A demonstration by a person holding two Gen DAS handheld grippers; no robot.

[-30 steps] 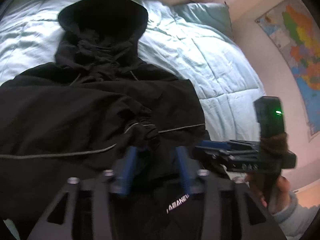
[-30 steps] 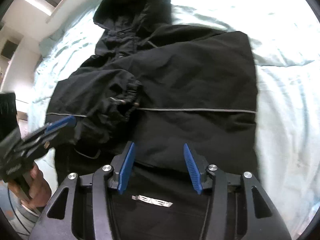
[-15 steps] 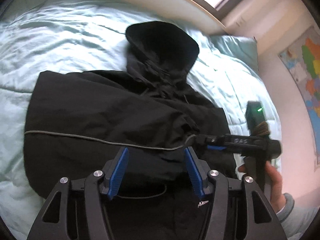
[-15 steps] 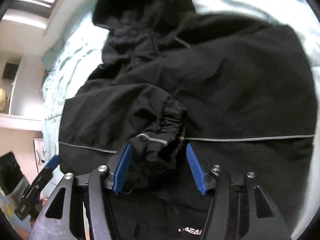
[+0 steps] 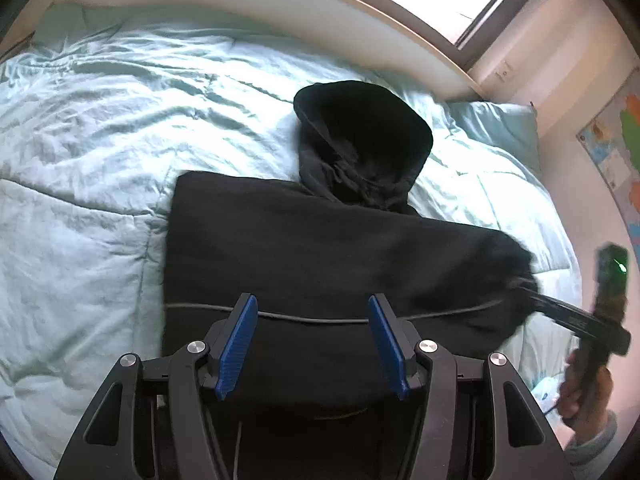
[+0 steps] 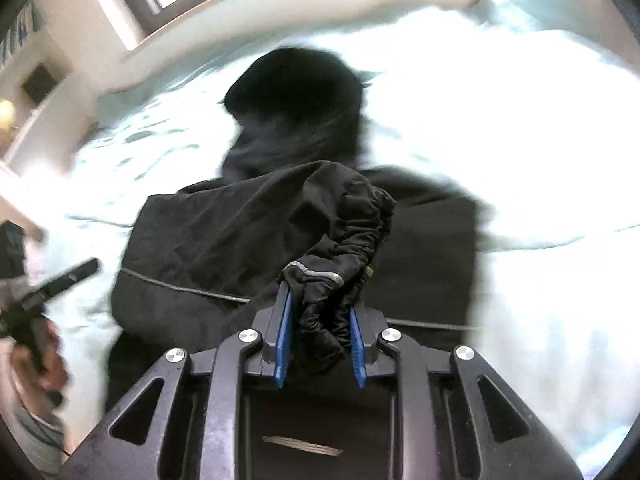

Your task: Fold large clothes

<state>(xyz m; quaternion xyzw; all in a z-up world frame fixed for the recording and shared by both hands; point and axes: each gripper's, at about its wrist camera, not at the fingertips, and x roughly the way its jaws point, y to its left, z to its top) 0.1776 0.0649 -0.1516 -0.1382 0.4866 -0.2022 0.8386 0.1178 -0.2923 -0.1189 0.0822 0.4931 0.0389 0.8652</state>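
Soft, slippery black hooded jacket [image 5: 320,248] on pale bed [image 5: 100,140]: right gripper [image 6: 320,344] jaws closing on gathered cuff [image 6: 340,264]; left gripper [image 5: 312,344] jaws open, empty.

Just a bed [image 5: 100,128] under a rumpled pale-teal comforter, wooden frame curving along the far edge. Black hooded jacket [image 5: 320,248] spread flat over the middle, hood [image 5: 360,136] toward that far edge. Matching teal pillow [image 5: 500,128] tucked into the far right corner.
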